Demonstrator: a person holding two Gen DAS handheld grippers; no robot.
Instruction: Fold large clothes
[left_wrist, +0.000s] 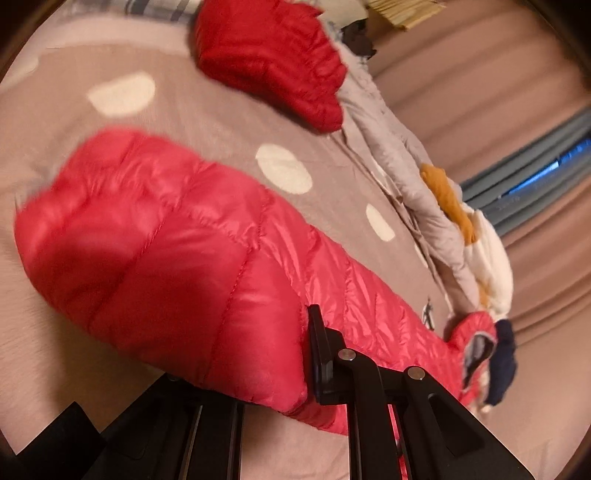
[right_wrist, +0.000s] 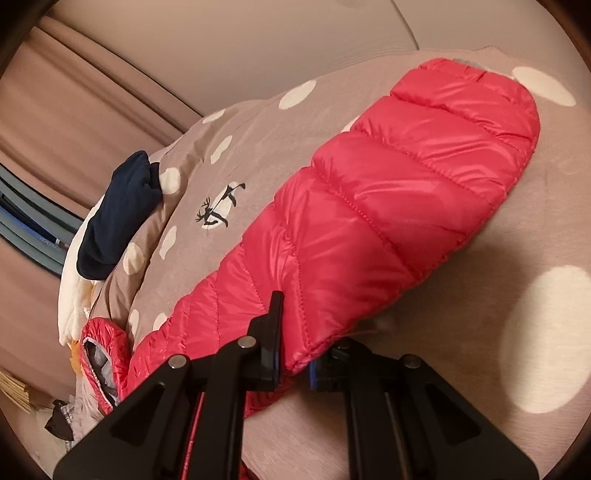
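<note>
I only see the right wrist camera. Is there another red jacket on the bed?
Observer: Yes, a darker red puffy jacket lies farther up the bed cover, apart from the pink-red jacket you hold.
Operator: Does the other gripper hold my jacket too?
Observer: Yes, the left gripper is shut on its edge.
Operator: Anything orange around?
Observer: A mustard-orange cloth sits in the pile along the bed's side.
</note>
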